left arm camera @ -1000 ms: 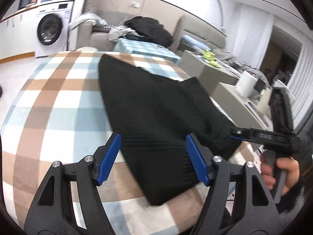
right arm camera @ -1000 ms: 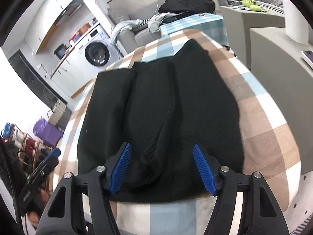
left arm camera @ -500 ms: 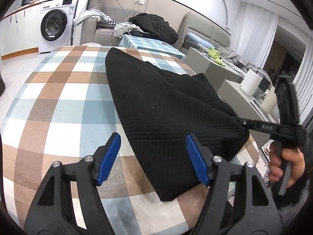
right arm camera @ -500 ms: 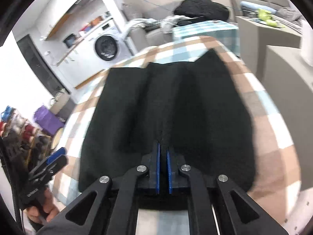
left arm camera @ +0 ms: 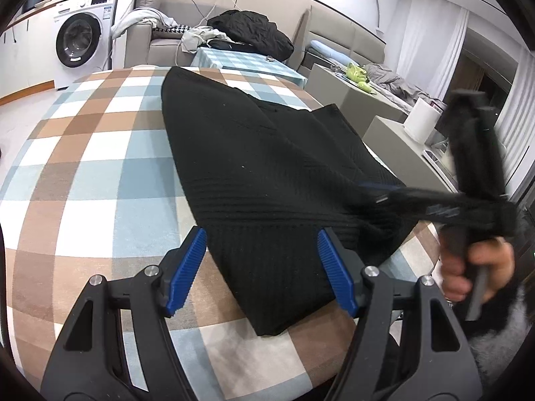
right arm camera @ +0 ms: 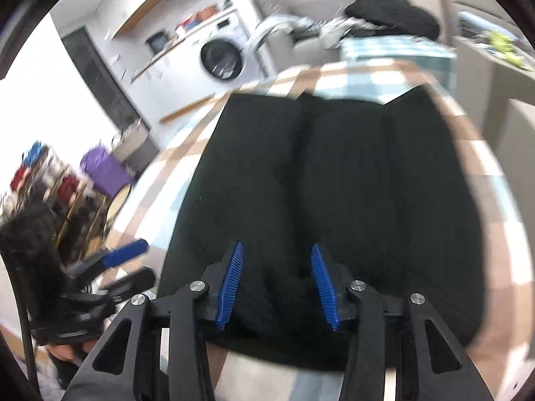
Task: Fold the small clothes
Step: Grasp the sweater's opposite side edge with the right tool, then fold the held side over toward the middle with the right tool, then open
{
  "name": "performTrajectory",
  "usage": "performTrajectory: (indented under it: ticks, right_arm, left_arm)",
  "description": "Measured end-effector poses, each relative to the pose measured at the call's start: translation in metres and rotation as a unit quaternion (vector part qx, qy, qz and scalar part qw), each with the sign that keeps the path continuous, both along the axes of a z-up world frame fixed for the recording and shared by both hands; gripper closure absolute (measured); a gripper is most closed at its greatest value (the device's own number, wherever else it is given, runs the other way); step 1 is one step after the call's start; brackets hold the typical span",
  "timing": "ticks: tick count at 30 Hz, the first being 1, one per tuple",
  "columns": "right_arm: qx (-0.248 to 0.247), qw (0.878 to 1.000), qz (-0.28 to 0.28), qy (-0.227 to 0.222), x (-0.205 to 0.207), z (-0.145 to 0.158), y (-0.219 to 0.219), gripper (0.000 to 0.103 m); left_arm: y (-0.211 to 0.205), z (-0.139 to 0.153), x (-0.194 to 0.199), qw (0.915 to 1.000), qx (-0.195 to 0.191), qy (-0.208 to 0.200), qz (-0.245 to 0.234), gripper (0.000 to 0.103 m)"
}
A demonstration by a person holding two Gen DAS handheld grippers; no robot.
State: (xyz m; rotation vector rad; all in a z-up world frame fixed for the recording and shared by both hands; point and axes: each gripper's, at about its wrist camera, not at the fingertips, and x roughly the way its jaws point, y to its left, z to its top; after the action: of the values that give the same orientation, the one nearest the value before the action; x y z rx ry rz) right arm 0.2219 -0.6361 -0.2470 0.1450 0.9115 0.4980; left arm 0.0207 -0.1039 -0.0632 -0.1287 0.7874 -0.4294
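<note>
A black knitted garment (left arm camera: 267,167) lies spread on the table with the checked cloth (left arm camera: 83,167). My left gripper (left arm camera: 261,237) hovers open over the garment's near corner, its blue pads on either side of the cloth and clear of it. My right gripper (right arm camera: 277,247) is over the garment (right arm camera: 351,183) at its near hem. Its jaws are opening, with black cloth lying between and below the pads, not pinched. In the left wrist view the right gripper (left arm camera: 384,193) is blurred at the garment's right edge, with a hand (left arm camera: 474,267) on its handle.
The table edge (right arm camera: 495,180) curves close on the right. Beyond it stand a grey cabinet (left arm camera: 384,133) with a paper roll (left arm camera: 419,123), a sofa with piled clothes (left arm camera: 250,30), a washing machine (left arm camera: 78,41) and a shoe rack (right arm camera: 50,180).
The right gripper shut on a fold at the garment's hem, then its jaws parted again while it slid sideways and rolled. The left gripper stayed open and nearly still.
</note>
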Motion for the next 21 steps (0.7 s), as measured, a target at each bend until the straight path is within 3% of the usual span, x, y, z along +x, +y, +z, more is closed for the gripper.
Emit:
performTrajectory:
  ticks: [2, 3, 6, 8, 10, 12, 15, 17, 19, 21]
  right_arm:
    - [-0.001, 1.000, 0.005, 0.021, 0.012, -0.014, 0.008, 0.092]
    - [0.007, 1.000, 0.005, 0.020, 0.012, -0.012, 0.009, 0.098]
    - [0.065, 0.997, 0.002, -0.047, -0.007, 0.024, -0.006, 0.098]
    - [0.073, 0.995, -0.014, -0.069, -0.021, 0.045, -0.018, 0.098]
    - [0.044, 0.996, -0.037, -0.062, -0.029, 0.045, -0.025, 0.098]
    - [-0.020, 0.998, -0.059, -0.028, -0.023, 0.021, -0.026, 0.098]
    - [-0.047, 0.997, -0.061, 0.026, -0.015, -0.008, -0.027, 0.097]
    - [-0.043, 0.997, -0.054, 0.025, -0.015, -0.009, -0.027, 0.092]
    - [-0.024, 0.999, -0.042, 0.020, -0.015, -0.002, -0.028, 0.076]
    - [-0.008, 0.999, -0.037, 0.013, -0.017, 0.002, -0.029, 0.069]
  left_arm:
    - [0.003, 0.001, -0.001, 1.0000, 0.002, 0.000, 0.006, 0.036]
    - [0.005, 0.002, -0.001, 0.9999, 0.004, -0.001, 0.009, 0.036]
    - [0.010, 0.005, -0.002, 0.9999, 0.002, -0.004, 0.014, 0.036]
    - [0.009, 0.006, 0.001, 0.9999, -0.006, 0.000, 0.010, 0.036]
    - [0.006, 0.004, 0.004, 1.0000, -0.002, 0.001, 0.005, 0.036]
    - [-0.001, -0.002, 0.009, 0.9999, 0.006, 0.010, -0.003, 0.036]
    - [-0.010, -0.012, 0.013, 0.9993, 0.013, 0.030, -0.019, 0.036]
    - [-0.016, -0.017, 0.013, 0.9987, 0.017, 0.040, -0.028, 0.036]
    - [-0.020, -0.021, 0.013, 0.9980, 0.010, 0.047, -0.041, 0.036]
    - [-0.025, -0.024, 0.013, 0.9973, 0.018, 0.050, -0.049, 0.036]
